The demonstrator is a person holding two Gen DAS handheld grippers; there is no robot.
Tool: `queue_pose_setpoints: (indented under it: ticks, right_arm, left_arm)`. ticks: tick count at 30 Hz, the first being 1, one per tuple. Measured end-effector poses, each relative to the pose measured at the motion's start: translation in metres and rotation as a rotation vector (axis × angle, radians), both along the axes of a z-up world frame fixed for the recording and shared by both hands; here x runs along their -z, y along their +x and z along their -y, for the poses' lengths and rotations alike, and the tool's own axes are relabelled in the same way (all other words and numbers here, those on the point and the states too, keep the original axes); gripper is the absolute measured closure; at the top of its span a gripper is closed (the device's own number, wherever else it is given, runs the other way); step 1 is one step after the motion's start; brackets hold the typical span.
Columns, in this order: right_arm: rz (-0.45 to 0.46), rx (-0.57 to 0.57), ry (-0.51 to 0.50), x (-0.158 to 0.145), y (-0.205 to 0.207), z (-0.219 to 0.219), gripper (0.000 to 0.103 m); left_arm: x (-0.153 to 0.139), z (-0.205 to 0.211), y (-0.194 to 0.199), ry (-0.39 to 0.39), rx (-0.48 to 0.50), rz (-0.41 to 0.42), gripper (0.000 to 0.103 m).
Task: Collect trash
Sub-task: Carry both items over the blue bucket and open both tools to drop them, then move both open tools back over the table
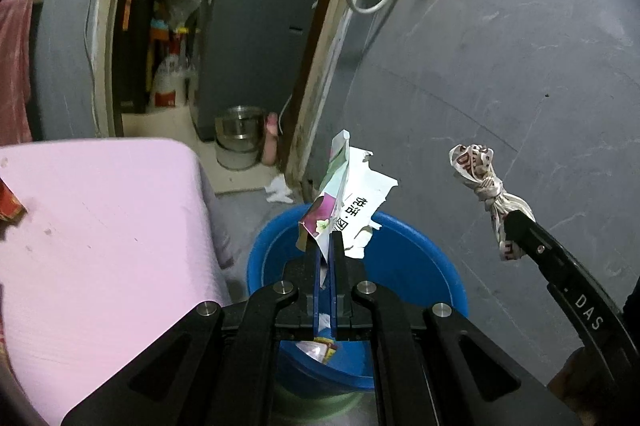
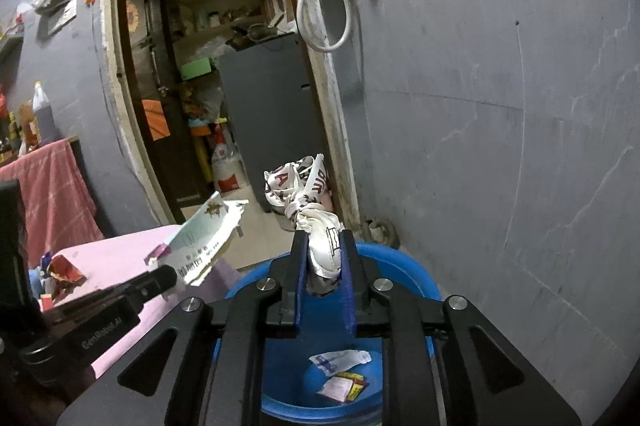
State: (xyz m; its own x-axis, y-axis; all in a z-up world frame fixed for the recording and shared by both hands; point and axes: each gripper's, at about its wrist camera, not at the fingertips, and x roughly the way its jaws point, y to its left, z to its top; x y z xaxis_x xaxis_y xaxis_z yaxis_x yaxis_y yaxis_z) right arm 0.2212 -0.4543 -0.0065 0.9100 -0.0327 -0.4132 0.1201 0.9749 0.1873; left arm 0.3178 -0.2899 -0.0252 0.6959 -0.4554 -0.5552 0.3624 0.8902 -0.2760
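Torn paper in left tool, above blue basin.

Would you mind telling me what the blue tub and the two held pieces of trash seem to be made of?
Round blue tub: likely moulded plastic, smooth with a slight sheen. Torn printed packet: thin card or paper, ragged white edges. Knotted white printed bag: probably soft plastic film, glossy and crumpled.

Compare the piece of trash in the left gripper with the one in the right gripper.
The torn paper packet in the left gripper is flat and printed with black characters; the knotted plastic bag in the right gripper is bunched and tied. Both hang clamped above the blue basin.
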Motion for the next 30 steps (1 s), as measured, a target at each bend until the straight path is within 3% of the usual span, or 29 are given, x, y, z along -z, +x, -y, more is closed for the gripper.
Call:
queue_pose_setpoints:
  ticks: [6, 10, 15, 20, 22, 26, 30]
  right_arm:
    - [-0.040, 0.001, 0.018, 0.006, 0.011, 0.004, 0.081]
    - [-0.046, 0.002, 0.018, 0.006, 0.013, 0.004, 0.080]
    - [-0.021, 0.004, 0.006, 0.001, 0.007, 0.002, 0.076]
    - [0.022, 0.013, -0.011, -0.009, -0.002, -0.004, 0.072]
    - [0.045, 0.011, -0.014, -0.014, -0.006, -0.007, 0.054]
    - [0.107, -0.004, -0.023, -0.028, -0.013, -0.016, 0.049]
    - [0.159, -0.025, -0.021, -0.039, -0.019, -0.029, 0.025]
  left_arm:
    - [0.010, 0.002, 0.004, 0.025, 0.020, -0.049, 0.096]
    - [0.011, -0.003, 0.003, -0.001, 0.011, -0.060, 0.076]
    - [-0.002, -0.015, 0.001, -0.019, -0.031, -0.044, 0.071]
    - [-0.023, -0.036, -0.008, -0.048, -0.086, 0.024, 0.052]
    - [-0.033, -0.045, -0.013, -0.035, -0.106, 0.061, 0.048]
    - [-0.050, -0.061, -0.025, -0.023, -0.139, 0.123, 0.030]
    - [-0.063, -0.082, -0.038, -0.026, -0.181, 0.189, 0.011]
